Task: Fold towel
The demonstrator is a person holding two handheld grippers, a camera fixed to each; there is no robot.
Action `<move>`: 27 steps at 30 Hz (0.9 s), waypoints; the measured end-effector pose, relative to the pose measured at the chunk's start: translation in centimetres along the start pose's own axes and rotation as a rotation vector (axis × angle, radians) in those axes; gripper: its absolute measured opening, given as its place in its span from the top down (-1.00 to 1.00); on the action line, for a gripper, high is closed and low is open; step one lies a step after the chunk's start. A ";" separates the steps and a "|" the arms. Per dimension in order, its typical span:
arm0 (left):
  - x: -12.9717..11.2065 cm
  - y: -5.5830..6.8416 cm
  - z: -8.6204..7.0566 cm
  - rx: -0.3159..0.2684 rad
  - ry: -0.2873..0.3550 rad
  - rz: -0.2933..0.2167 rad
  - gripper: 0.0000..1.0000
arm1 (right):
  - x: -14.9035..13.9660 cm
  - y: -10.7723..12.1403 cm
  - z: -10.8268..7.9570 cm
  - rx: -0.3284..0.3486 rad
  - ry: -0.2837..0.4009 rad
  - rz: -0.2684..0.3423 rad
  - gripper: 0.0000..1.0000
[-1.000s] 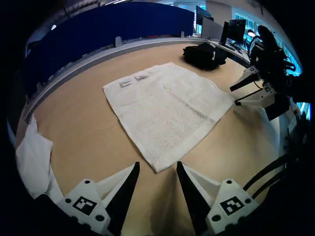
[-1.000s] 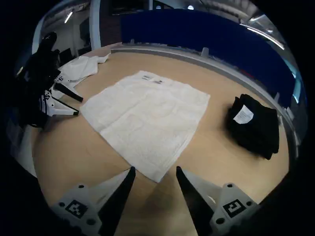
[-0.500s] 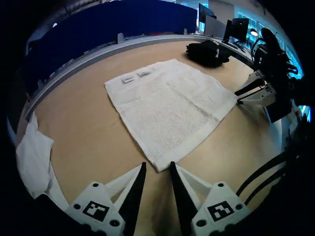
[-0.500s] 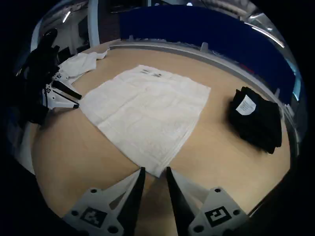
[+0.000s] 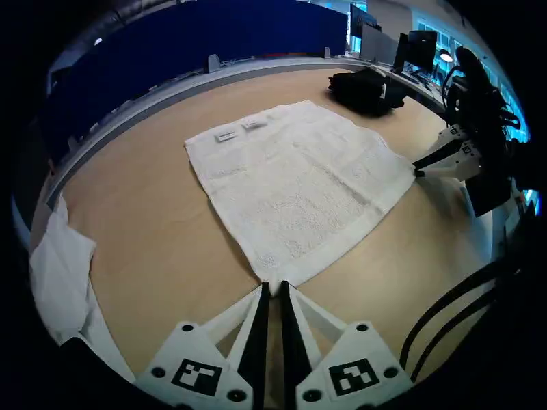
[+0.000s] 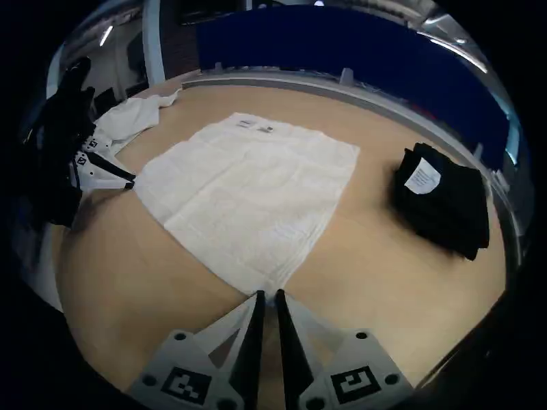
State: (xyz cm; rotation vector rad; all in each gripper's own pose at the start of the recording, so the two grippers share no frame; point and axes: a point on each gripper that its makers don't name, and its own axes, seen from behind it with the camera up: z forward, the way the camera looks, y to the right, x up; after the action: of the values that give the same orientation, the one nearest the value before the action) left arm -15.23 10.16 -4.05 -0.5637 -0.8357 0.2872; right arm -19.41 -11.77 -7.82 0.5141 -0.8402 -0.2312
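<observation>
White towel (image 5: 294, 178) flat on tan surface (image 5: 150, 225).
Left gripper (image 5: 273, 290) and right gripper (image 6: 269, 295) jaws each pinch narrow on a near towel corner.

A white towel (image 5: 294, 184) lies flat on the wooden table (image 5: 150, 205), its near corner pinched between the left gripper (image 5: 273, 295)'s closed fingers. The right gripper (image 5: 418, 169) meets another corner near the table's right edge, with black folded cloth (image 5: 362, 92) beyond.
</observation>
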 end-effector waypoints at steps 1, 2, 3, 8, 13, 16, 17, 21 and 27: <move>0.0 0.1 0.0 -0.003 -0.001 -0.004 0.78 | 0.1 0.1 0.0 -0.001 0.001 0.004 0.76; 0.0 0.2 0.0 -0.006 -0.002 -0.008 0.80 | 0.1 0.1 0.0 -0.003 0.002 0.008 0.77; 0.1 0.3 -0.1 -0.011 -0.004 -0.012 0.80 | 0.2 0.3 -0.1 -0.004 0.002 0.011 0.77; 0.4 0.8 -0.2 -0.021 0.002 -0.024 0.82 | 0.4 0.7 -0.4 -0.005 0.004 0.019 0.78; 0.9 1.2 -0.5 -0.026 0.010 -0.035 0.82 | 1.1 1.1 -0.9 -0.011 0.013 0.021 0.79; 1.3 1.3 -1.0 -0.027 0.015 -0.044 0.82 | 1.6 1.2 -1.3 -0.012 0.022 0.022 0.78; 1.5 1.3 -1.2 -0.027 0.017 -0.048 0.82 | 1.8 1.3 -1.5 -0.011 0.025 0.023 0.79; 2.3 1.4 -2.2 -0.027 0.029 -0.070 0.82 | 2.8 1.4 -2.4 -0.012 0.036 0.027 0.79; 3.5 1.4 -4.0 -0.026 0.050 -0.109 0.82 | 4.4 1.4 -4.0 -0.006 0.054 0.027 0.79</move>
State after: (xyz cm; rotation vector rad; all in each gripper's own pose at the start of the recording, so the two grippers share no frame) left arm -9.94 11.50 -4.85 -0.5452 -0.8196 0.1622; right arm -13.53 -10.94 -6.51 0.5008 -0.7934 -0.1944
